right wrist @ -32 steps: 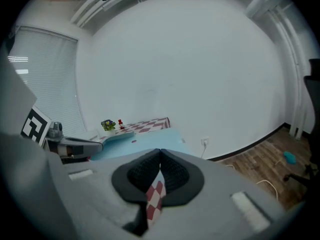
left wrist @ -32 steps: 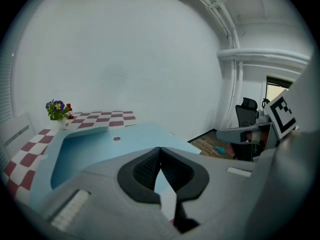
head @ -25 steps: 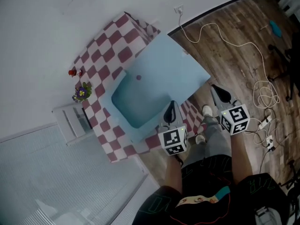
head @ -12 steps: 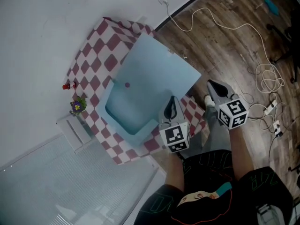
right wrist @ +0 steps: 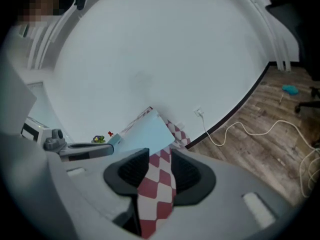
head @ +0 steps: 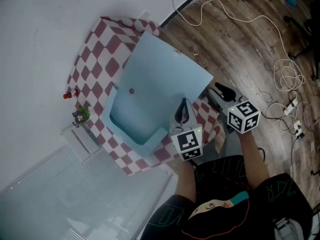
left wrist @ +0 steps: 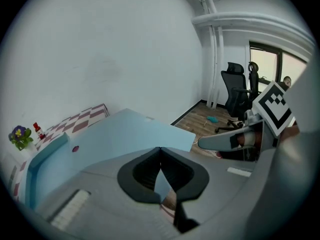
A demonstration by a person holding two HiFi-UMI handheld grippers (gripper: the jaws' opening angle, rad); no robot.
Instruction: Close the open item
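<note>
Blue box [head: 131, 120] sits open on checkered table [head: 102, 46]; lid [head: 165, 66] stands up on its right side; right gripper [head: 218, 88], jaws parted and empty, is nearer, behind the lid; left gripper [head: 184, 102], jaws pressed together and empty, hovers at box's near wall.

checkered tbl [head: 100, 59], open blue box [head: 150, 89] on it, flowers [head: 80, 116] at edge

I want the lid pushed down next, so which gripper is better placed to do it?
Probably the right gripper: its open jaws sit beside the free corner of the raised lid, where it could push it over. The left gripper, jaws shut, hangs in front of the lid's inner face, in the closing path.
</note>
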